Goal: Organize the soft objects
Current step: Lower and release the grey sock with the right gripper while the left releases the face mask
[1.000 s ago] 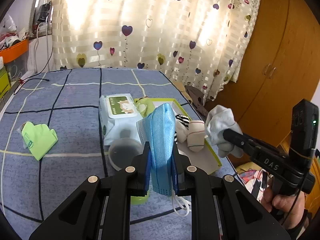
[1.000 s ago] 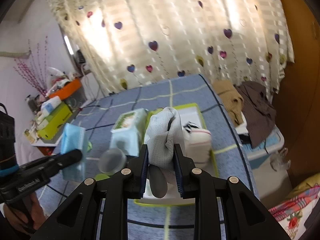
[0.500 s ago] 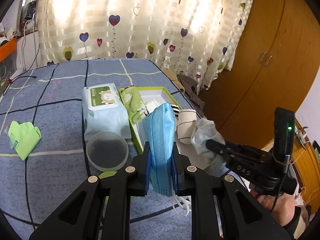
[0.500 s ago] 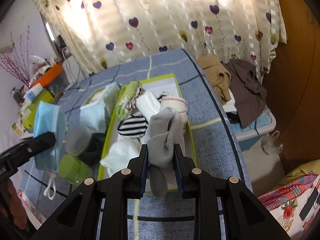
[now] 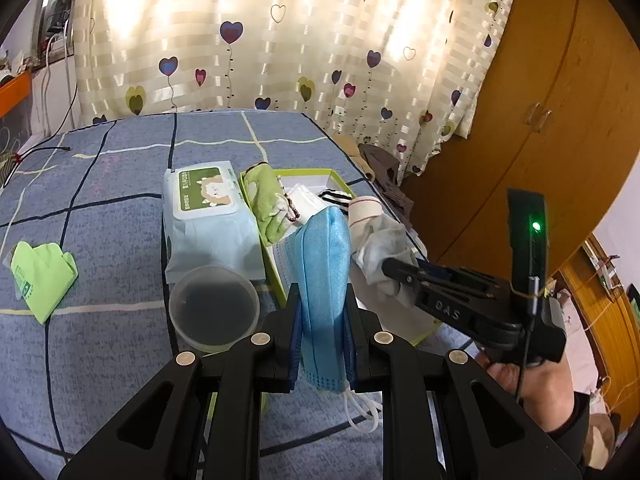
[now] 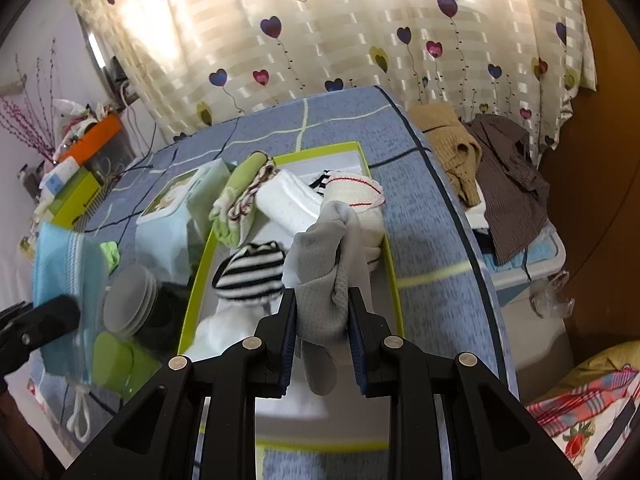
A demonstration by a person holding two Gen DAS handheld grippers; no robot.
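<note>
My left gripper is shut on a folded blue face mask, held above the near end of the green-rimmed tray. My right gripper is shut on a grey sock, held over the tray, which holds a striped sock, white socks and a green cloth. The right gripper with the sock shows in the left wrist view. The mask shows at the left of the right wrist view.
A wet-wipes pack and a round plastic tub lie left of the tray on the blue checked bedspread. A green packet lies at far left. Clothes are piled off the bed's right edge.
Both grippers moved forward and down toward the tray. The right gripper carried the grey sock lower over the tray's contents. Both stayed shut on their loads.
</note>
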